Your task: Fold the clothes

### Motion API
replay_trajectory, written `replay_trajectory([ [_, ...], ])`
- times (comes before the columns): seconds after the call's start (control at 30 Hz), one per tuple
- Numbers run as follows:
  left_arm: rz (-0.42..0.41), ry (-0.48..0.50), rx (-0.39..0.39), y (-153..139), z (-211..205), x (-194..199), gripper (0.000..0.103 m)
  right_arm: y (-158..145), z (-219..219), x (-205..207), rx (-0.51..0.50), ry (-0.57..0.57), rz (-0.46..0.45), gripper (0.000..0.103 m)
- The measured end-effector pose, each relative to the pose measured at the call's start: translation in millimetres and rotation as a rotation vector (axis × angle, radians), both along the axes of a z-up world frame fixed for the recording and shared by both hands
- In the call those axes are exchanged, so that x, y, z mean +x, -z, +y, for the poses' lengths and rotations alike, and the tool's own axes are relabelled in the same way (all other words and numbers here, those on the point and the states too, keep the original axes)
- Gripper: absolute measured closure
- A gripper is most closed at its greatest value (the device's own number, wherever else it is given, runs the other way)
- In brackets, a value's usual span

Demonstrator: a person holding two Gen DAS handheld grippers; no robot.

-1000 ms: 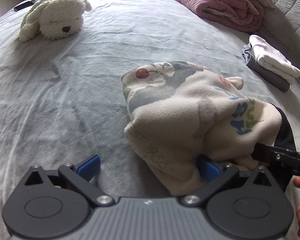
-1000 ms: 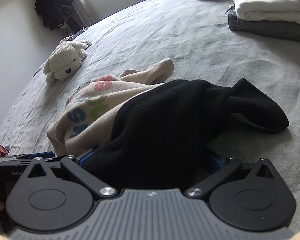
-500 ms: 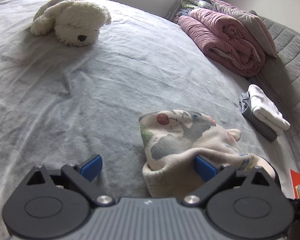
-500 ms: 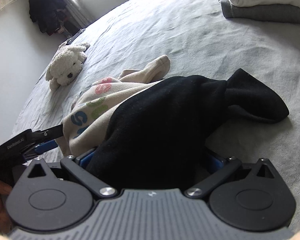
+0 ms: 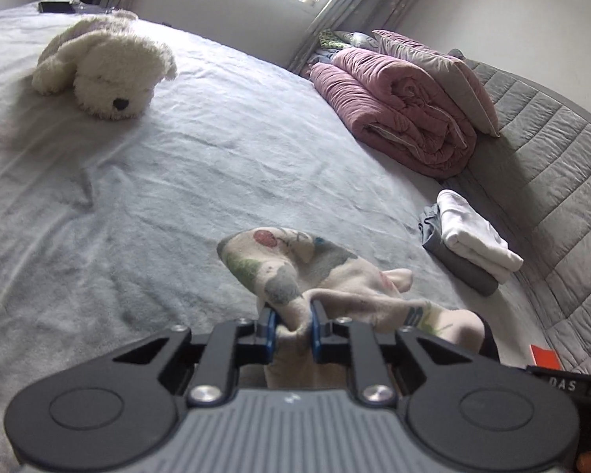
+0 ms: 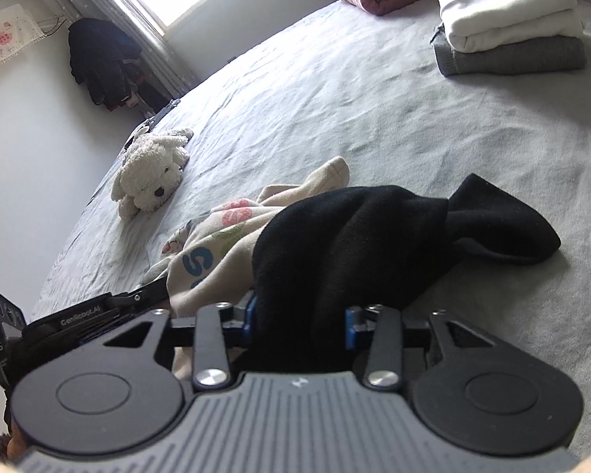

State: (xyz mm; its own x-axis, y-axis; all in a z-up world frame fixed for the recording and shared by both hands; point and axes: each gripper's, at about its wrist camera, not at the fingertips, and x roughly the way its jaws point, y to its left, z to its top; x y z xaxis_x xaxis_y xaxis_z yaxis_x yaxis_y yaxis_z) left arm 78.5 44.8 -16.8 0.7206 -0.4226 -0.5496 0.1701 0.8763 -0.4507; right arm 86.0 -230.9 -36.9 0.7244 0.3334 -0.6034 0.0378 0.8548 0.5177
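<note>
Your left gripper (image 5: 292, 325) is clamped on a bunched fold of the cream printed garment (image 5: 315, 276), which lies on the grey bed (image 5: 177, 197). Your right gripper (image 6: 299, 321) grips its black part (image 6: 374, 236), near the plush dog (image 6: 151, 183).

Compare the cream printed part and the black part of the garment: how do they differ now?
The cream printed part carries coloured pictures; the black part is plain. The left gripper pinches the cream part; the right gripper holds the black part. Both lie crumpled on the grey bed.
</note>
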Motion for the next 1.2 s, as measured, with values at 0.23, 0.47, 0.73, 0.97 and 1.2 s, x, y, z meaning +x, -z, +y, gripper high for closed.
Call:
replay_trajectory([
  [0.23, -0.074, 0.062, 0.056, -45, -9, -54, 0.088, -25, -11, -3, 0.01, 0.036, -0.124, 0.081],
  [0.47, -0.069, 0.212, 0.083, -63, -19, -86, 0.088, -45, -7, -9, -0.062, 0.01, -0.192, 0.081],
  [0.73, 0.042, 0.471, 0.199, -36, -52, -90, 0.089, -35, -14, -8, -0.114, 0.015, -0.088, 0.075],
  [0.97, 0.018, 0.507, 0.147, -51, -38, -84, 0.071, -33, -20, -10, -0.105, 0.02, -0.066, 0.052],
  [1.2, 0.025, 0.458, 0.008, -63, -14, -65, 0.064, -31, -27, -11, -0.091, 0.024, -0.044, 0.052],
])
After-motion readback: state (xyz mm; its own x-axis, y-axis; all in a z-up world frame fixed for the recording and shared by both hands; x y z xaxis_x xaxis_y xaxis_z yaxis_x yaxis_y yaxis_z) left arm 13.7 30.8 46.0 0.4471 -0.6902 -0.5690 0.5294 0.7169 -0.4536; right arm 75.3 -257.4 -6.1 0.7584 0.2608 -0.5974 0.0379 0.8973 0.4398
